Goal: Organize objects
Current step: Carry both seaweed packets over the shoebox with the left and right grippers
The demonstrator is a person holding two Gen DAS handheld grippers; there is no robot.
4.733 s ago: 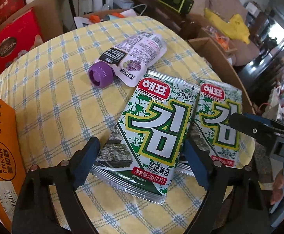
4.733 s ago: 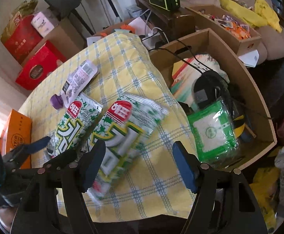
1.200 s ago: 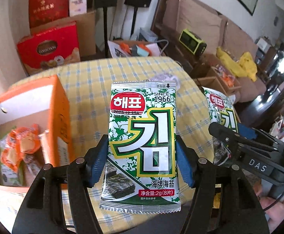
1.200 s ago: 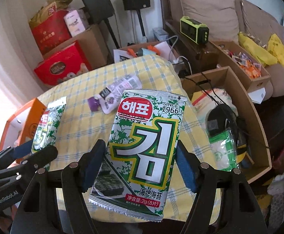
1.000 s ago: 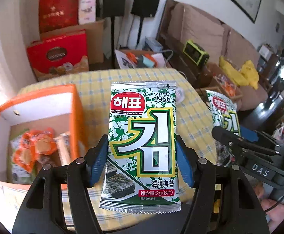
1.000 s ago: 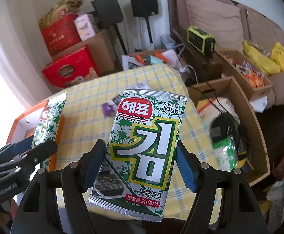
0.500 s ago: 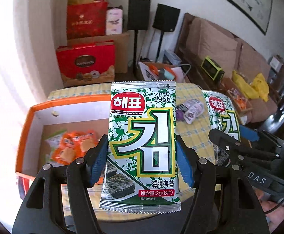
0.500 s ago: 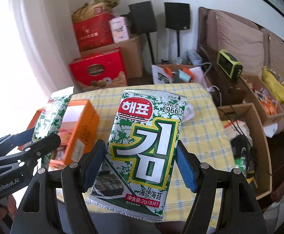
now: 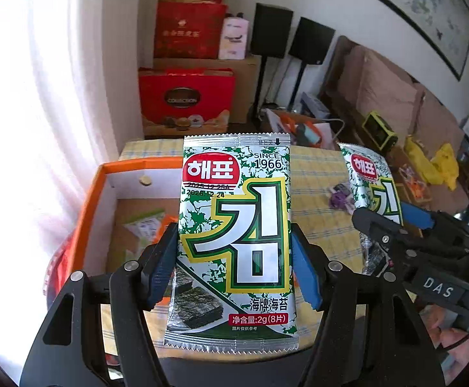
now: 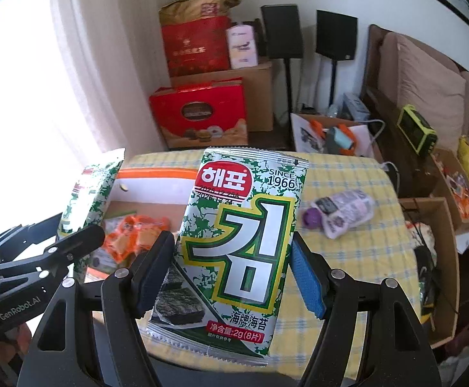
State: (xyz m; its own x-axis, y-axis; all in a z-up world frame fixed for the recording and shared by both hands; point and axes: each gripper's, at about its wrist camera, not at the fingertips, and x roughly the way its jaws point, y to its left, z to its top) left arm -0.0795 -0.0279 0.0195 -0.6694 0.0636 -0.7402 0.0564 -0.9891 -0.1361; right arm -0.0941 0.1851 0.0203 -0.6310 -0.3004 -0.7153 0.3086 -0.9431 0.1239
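Note:
My left gripper [image 9: 234, 267] is shut on a green-and-white seaweed snack packet [image 9: 234, 242], held upright above the table. My right gripper [image 10: 231, 274] is shut on a second seaweed packet [image 10: 241, 245], also held upright in the air. Each gripper shows in the other's view: the right one [image 9: 395, 222] with its packet [image 9: 373, 187], the left one [image 10: 76, 242] with its packet [image 10: 89, 193]. An open orange box [image 9: 89, 200] holding several orange snack packs [image 10: 131, 235] lies below on the left of the table. A purple-capped drink pouch [image 10: 341, 213] lies on the yellow checked tablecloth [image 10: 347, 258].
Red gift boxes [image 9: 186, 103] and cardboard boxes stand on the floor behind the table, with two black speakers [image 10: 283, 32]. An open cardboard box [image 10: 437, 271] of items sits right of the table. A sofa [image 10: 428, 87] is at the far right.
Both grippers closed on the seaweed packets lying on the table, lifted them, and rose and pulled back. The orange box came into view below on the left.

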